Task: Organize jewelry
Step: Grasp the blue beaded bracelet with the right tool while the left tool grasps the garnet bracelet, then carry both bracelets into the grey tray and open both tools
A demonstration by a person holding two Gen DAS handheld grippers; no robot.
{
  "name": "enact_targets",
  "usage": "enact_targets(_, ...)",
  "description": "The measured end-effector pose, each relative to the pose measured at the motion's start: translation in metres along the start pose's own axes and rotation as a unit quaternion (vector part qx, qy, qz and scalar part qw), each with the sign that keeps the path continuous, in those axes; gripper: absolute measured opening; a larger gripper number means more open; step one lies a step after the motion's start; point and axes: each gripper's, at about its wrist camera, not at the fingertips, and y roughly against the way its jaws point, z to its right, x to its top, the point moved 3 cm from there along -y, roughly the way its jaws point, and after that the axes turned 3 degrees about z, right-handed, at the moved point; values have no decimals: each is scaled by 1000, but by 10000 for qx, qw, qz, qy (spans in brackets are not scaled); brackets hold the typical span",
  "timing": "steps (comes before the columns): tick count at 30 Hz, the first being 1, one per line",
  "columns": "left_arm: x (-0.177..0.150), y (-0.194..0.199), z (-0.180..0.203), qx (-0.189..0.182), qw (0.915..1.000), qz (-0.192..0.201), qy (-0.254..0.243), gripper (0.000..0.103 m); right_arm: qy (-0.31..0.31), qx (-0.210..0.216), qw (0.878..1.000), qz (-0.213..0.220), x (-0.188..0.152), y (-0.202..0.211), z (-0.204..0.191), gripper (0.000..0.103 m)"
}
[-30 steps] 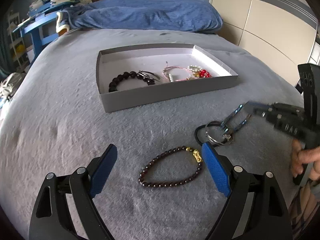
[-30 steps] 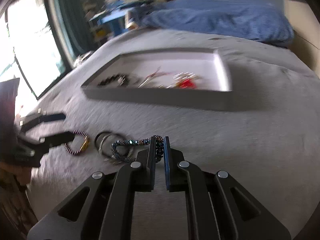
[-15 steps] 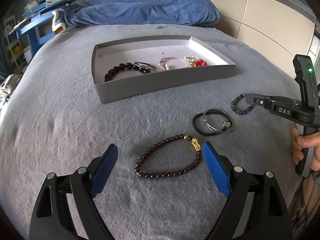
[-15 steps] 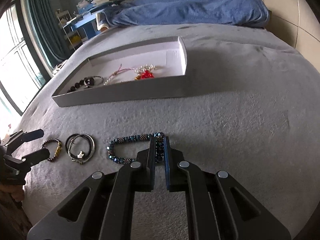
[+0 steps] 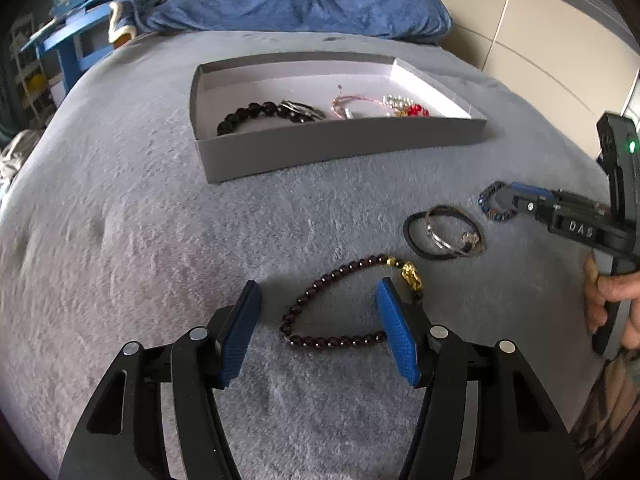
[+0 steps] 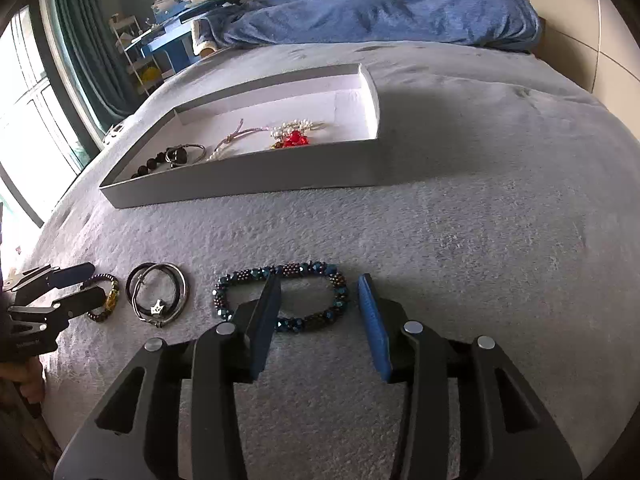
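Left tongs (image 5: 318, 320) spread around the dark red bracelet (image 5: 344, 304) on the bed (image 5: 120, 220), placed to pinch it. Right tongs (image 6: 318, 312) spread over the blue bracelet (image 6: 280, 296). Black ring bracelet (image 6: 158, 294) between. Farther: tray (image 6: 248, 180), partly filled, likely the destination.

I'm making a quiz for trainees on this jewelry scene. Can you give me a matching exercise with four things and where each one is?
Things:
1. red bead cluster
2. dark red bracelet
3. blue beaded bracelet
4. black cord loops

Places:
A. between the open right hand-held gripper fingers
B. inside the grey box
C. between the two bracelets on the blanket
D. between the open left hand-held gripper fingers

Pairs: 1-B, 2-D, 3-A, 4-C
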Motion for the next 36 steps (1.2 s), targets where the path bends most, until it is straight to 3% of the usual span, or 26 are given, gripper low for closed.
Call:
enact_targets(2, -2, -1, 4, 112, 9998, 3, -134, 61, 27, -14, 10000, -12, 0, -1, 0, 40)
enact_targets(5, -2, 0, 10, 235, 9992, 42, -321, 55, 100, -28, 9999, 9, 0, 0, -3, 30)
enact_targets(8, -2, 2, 17, 253, 9982, 96, -533, 36, 130, -10, 9999, 25, 0, 1, -3, 14)
enact_targets(9, -1, 2, 18, 242, 9980, 103, -577, 26, 138, 4, 9999, 29, 0, 1, -4, 11)
enact_targets(12, 0, 3, 22, 194, 9974, 141, -682, 7, 194, 21, 9998, 54, 1, 3, -6, 8)
enact_targets(28, 16, 24, 7, -125, 9977, 650, -115, 6, 219, 191, 9986, 445, 12, 15, -14, 8)
enact_targets(36, 37, 44, 4, -338, 9944, 995, 101, 6, 236, 373, 9952, 870, 29, 37, -21, 8)
